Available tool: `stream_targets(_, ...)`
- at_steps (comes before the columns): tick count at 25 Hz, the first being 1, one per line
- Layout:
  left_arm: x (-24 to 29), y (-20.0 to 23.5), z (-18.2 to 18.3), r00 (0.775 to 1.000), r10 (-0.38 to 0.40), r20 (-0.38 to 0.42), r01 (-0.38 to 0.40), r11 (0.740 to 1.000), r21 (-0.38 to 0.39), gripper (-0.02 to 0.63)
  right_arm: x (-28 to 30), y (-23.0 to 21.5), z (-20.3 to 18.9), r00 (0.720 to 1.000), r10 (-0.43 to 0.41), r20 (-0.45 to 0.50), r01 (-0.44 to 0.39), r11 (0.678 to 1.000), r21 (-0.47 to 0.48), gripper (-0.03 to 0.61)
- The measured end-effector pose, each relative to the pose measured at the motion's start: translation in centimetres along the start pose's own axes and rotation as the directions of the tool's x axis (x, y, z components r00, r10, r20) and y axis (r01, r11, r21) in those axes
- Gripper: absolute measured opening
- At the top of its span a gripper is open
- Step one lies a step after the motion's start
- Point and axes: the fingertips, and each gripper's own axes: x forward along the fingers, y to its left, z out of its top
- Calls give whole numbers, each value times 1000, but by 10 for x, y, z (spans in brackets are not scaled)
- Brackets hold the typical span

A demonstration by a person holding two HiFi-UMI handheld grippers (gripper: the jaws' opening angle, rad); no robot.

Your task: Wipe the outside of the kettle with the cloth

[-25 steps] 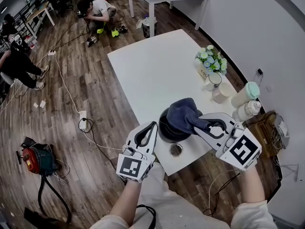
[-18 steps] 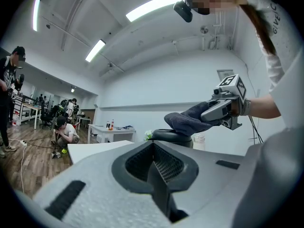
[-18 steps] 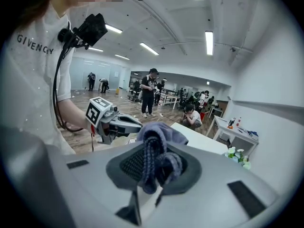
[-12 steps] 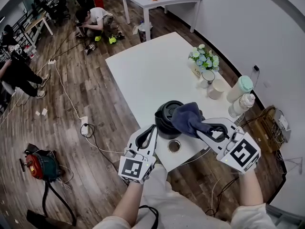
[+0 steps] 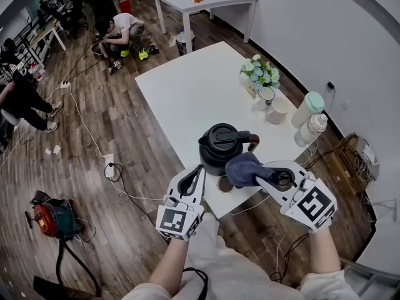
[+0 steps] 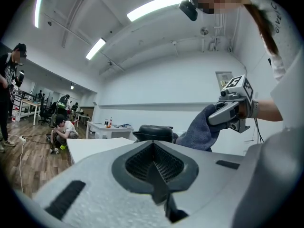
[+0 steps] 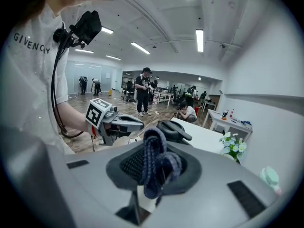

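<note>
Near the front edge of the white table (image 5: 187, 99): black kettle (image 5: 222, 147), upright, lid on, handle pointing right. Just beside its near right flank, the dark blue cloth (image 5: 244, 167), bunched into a wad and pinched in the right gripper (image 5: 261, 175), jaws closed down on a thick fold. Low in front of the kettle and apart from it, the left gripper (image 5: 201, 169), jaws pressed together with nothing between them.

Likely trouble: kettle unbraced and close to the edge, so a hard sideways push with the wad could slide or tip it, either over the edge or back toward the cups (image 5: 265, 97) and bottles (image 5: 306, 109). Bunched this tightly, could also wipe with only a small patch, or pull out of the pinch if snagged on the handle.

From the head view, no telling whether cloth and kettle touch: from above, merely overlapping. From the left gripper view, side-on, cloth hanging close against the kettle's right shoulder, contact not certain. Only from the right gripper view, the grip itself: folds of cloth filling the gap between the jaws, kettle lid beyond. Only from the head view, the kettle's distance from the edge, and a small round fitting (image 5: 224, 185) on the table just in front of it.
</note>
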Motion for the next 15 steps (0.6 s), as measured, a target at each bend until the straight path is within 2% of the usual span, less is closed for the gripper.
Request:
stream_targets(6, -15, -5, -11, 1000, 19, 18, -19, 1000, -11, 8, 17, 24, -41, 999, -28, -29, 32, 989, 142, 52)
stream_targets(10, -24, -13, -15, 999, 30, 30, -29, 999, -41, 8, 32, 41, -63, 995, -97, -20, 99, 955, 280, 52)
stream_targets(15, -36, -14, -20, 999, 42, 31, -40, 996, -81, 8, 32, 50, -70, 979, -205, 9, 188, 911, 368, 51)
